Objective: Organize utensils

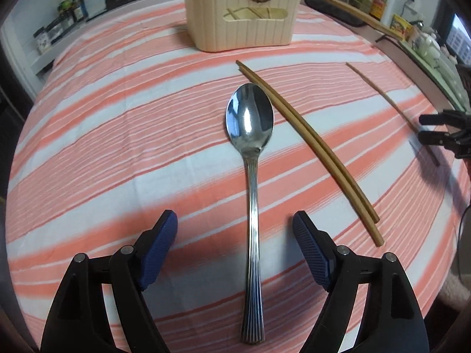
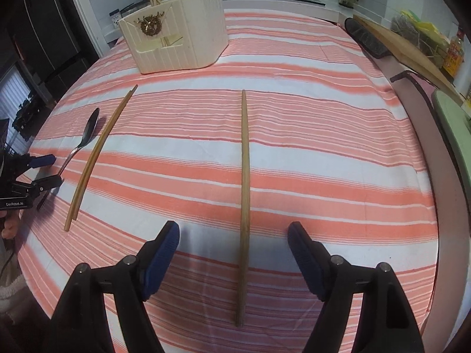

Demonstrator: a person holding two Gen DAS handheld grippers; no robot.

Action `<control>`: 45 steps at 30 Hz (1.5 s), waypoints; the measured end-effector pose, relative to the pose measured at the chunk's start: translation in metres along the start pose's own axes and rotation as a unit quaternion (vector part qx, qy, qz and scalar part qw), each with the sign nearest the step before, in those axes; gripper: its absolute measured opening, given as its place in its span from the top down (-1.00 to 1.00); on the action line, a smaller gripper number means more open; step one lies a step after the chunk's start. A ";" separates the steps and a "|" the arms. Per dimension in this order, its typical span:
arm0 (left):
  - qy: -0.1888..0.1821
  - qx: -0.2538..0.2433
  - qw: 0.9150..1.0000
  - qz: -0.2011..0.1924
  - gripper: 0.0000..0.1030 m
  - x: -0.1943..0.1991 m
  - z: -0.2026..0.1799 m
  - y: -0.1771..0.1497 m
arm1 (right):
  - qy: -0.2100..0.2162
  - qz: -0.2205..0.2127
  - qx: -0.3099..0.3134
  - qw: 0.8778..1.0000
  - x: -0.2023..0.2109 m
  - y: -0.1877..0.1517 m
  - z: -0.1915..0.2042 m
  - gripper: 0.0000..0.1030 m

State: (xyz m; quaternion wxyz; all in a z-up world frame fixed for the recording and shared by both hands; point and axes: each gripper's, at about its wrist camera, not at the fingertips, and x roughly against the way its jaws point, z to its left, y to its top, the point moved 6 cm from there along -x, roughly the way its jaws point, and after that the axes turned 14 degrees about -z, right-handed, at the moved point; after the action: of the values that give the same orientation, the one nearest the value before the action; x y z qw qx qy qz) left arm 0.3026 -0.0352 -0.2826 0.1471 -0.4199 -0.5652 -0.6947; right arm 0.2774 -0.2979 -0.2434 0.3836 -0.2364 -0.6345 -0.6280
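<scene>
left gripper (image 1: 235,220) gapes wide, spoon (image 1: 250,176) handle lying between its fingers; right gripper (image 2: 233,229) equally wide astride a chopstick (image 2: 245,194) — holder (image 2: 176,35) far ahead. closing high could skid either off the cloth (image 2: 323,147).

Tall cream ribbed plastic utensil holder (image 1: 241,14): top cut off by the left wrist frame edge, contents only partly visible through its front slot. Lone brown wooden chopstick (image 1: 388,103): near end hidden behind the black right gripper (image 1: 424,128) at the frame edge. Shiny steel spoon (image 2: 85,138): handle end hidden behind the left gripper (image 2: 50,170). Counter bottle labels too small to read
</scene>
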 end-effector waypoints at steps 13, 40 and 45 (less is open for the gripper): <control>-0.010 -0.008 1.000 0.005 -0.11 -0.047 -0.007 0.058 | -0.006 0.027 0.009 1.000 -0.072 0.077 -0.015 0.08; -0.028 0.093 0.972 -0.215 0.20 0.138 0.031 0.110 | 0.046 -0.305 -0.010 0.951 0.142 0.158 0.027 0.88; -0.041 0.099 0.969 -0.224 0.20 0.158 0.040 0.125 | 0.043 -0.319 0.010 0.947 0.156 0.181 0.040 0.88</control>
State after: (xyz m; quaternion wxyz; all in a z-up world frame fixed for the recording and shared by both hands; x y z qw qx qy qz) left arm 0.3086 0.0041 -0.0807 0.0053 -0.2939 -0.7161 -0.6331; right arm 0.3188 -0.2693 -0.0069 0.1919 0.0096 -0.6658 -0.7210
